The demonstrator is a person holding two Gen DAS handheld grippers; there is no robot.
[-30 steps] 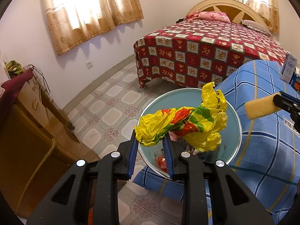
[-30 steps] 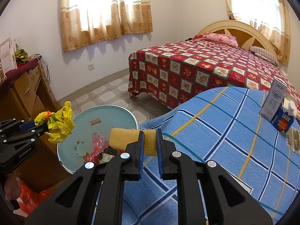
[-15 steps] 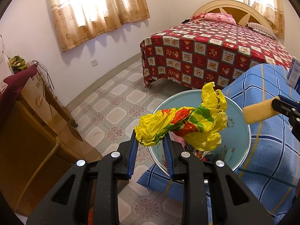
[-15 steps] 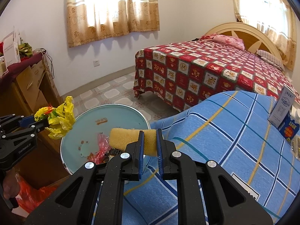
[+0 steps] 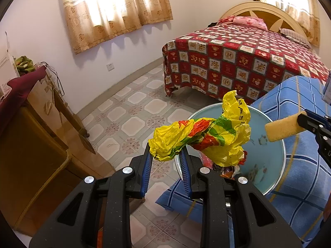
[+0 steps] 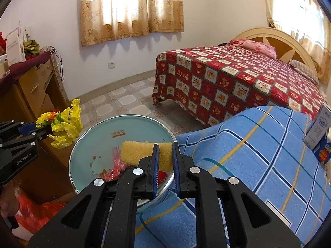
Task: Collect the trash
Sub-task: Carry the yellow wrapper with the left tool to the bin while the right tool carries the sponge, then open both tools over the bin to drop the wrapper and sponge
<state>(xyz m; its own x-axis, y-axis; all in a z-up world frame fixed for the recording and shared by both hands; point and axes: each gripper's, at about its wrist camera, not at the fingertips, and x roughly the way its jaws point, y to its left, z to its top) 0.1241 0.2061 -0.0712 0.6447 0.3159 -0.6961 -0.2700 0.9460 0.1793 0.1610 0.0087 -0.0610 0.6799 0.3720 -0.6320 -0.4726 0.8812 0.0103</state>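
Both hand-held grippers are tilted forward and downward over a round light-blue basin (image 6: 132,124), which rests at the edge of a blue checked blanket (image 6: 248,155). A crumpled yellow plastic bag (image 5: 198,138) with red and green patches is clamped between the blue pads of the left hand-held gripper (image 5: 165,161); in the right wrist view this gripper (image 6: 44,129) is seen at the left, level with the basin's far rim, and the bag (image 6: 64,124) hangs just outside that rim. A yellow sponge (image 6: 144,153) is gripped at one end by the nearly closed right hand-held gripper (image 6: 165,155) and is held above the basin's inside, where red wrappers (image 6: 115,165) lie at the bottom. From the left wrist view the sponge (image 5: 283,129) juts out leftward over the basin (image 5: 275,165) from the right hand-held gripper (image 5: 306,122).

"GenRobot.AI" is printed in white on the body of the left hand-held gripper. Black characters are printed on the bag, too small to be read. Brown lettering inside the basin is seen upside down and cannot be made out.
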